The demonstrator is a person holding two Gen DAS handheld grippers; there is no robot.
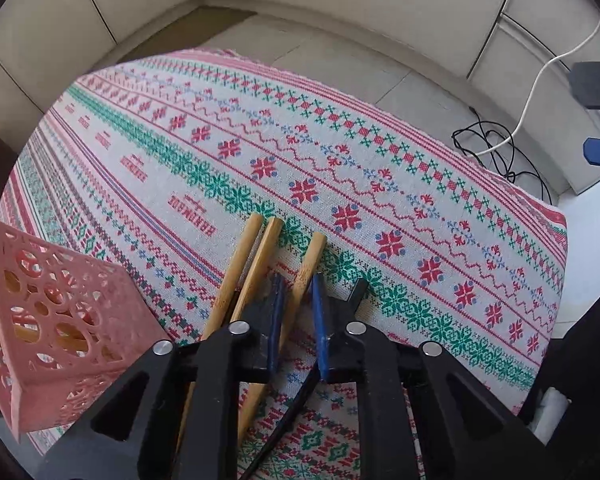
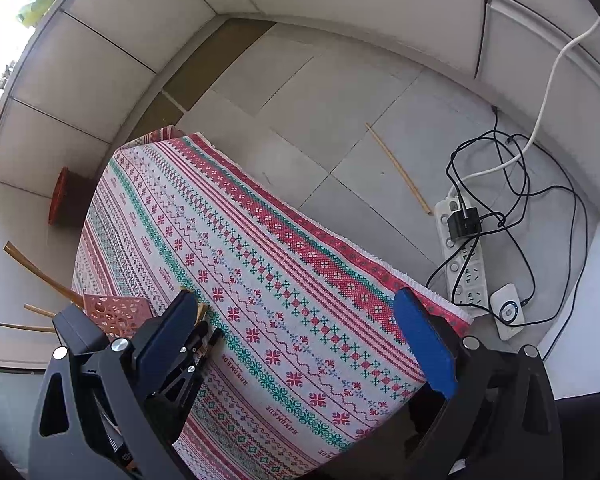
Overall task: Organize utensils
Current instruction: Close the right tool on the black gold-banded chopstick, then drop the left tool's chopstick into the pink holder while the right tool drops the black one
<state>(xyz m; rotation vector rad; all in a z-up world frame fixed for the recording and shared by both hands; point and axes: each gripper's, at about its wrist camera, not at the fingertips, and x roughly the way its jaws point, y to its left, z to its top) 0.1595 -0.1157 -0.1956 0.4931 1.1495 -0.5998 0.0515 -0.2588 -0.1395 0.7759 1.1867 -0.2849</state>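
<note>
Risk: chopstick pinched off-centre by left tool may pivot, miss pink basket | right tool wide open, empty

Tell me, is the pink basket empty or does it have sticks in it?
Not empty. Through the holes of the pink basket, bamboo sticks show inside it.

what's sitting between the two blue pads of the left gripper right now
One bamboo chopstick runs between the left gripper's blue pads, the left wrist view shows. Two more chopsticks lie just outside them, toward the pink basket.
</note>
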